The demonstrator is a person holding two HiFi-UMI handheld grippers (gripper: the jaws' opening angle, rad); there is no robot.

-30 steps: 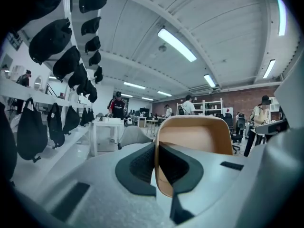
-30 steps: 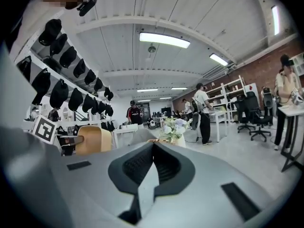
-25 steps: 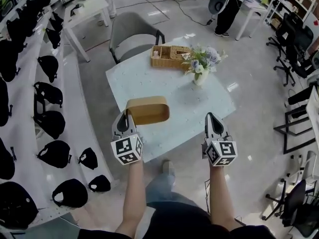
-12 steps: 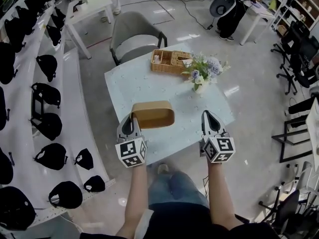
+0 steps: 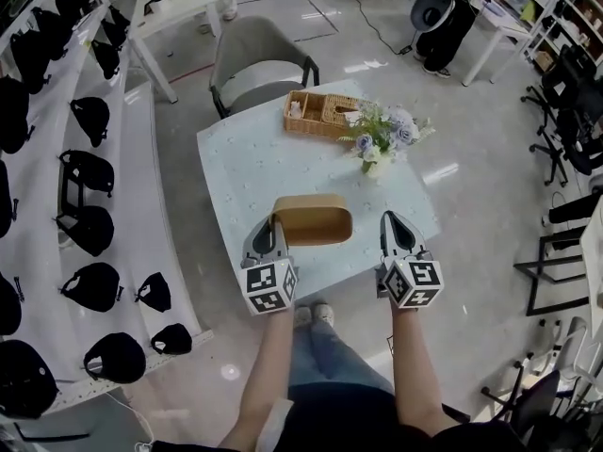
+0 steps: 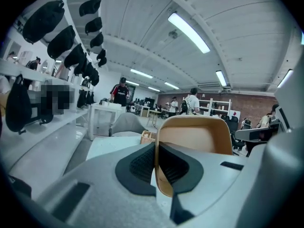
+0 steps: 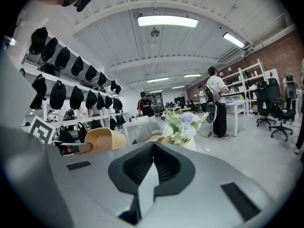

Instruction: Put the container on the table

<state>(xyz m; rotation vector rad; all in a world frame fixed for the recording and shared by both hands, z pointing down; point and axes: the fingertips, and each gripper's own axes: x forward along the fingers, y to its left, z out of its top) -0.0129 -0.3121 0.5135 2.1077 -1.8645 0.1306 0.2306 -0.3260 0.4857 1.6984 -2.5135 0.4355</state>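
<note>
A tan oval container hangs above the near part of the pale table. My left gripper is shut on its left rim; in the left gripper view the container's wall runs between the dark pads. My right gripper hovers over the table's near right edge, jaws closed together with nothing between them. The right gripper view shows the container off to the left.
A wicker basket and a vase of flowers stand at the table's far side. A grey chair is behind the table. Shelves with black caps run along the left. Office chairs crowd the right.
The left gripper with the container has moved right and forward over the table's near part. The right gripper has stayed almost still. The view has shifted slightly toward the table.
</note>
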